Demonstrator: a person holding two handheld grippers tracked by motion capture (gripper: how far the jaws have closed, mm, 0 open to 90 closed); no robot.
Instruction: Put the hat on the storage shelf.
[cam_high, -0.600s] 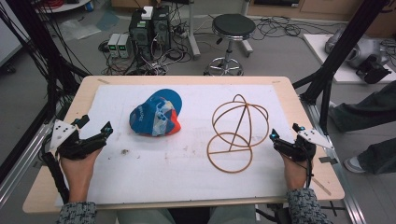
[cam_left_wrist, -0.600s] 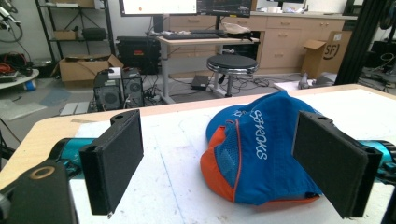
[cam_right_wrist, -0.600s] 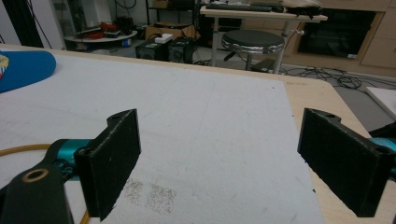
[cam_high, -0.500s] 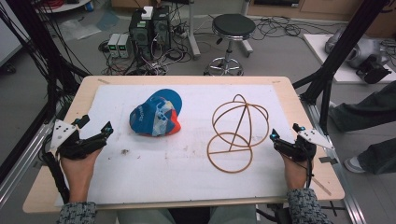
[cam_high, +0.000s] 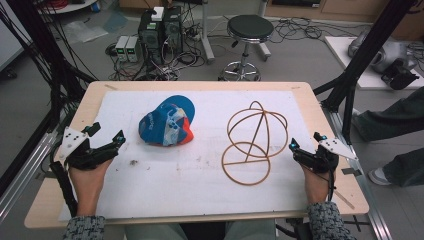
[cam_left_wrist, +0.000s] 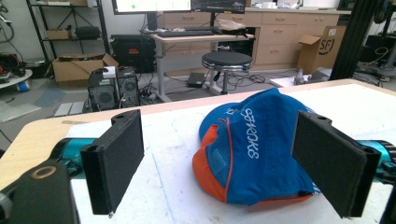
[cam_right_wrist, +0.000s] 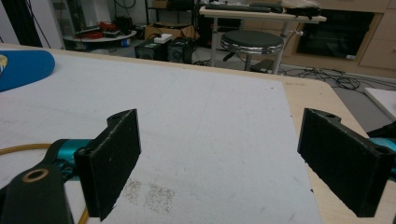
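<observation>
Blue-and-orange cap (cam_high: 167, 125) lies left of centre on the bench (cam_high: 320, 107), wire stand (cam_high: 252, 142) at right; left gripper (cam_high: 107, 145) and right gripper (cam_high: 300, 150) rest outside them, jaws wide, empty

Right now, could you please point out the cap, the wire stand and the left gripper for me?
cap (cam_high: 166, 121), high view, on the blue crown.
wire stand (cam_high: 246, 173), high view, on the flat base ring's near rim.
left gripper (cam_high: 107, 141), high view, midway between its open fingertips.

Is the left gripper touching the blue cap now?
Apart. The high view shows bare white mat between the left gripper and the blue cap.
</observation>
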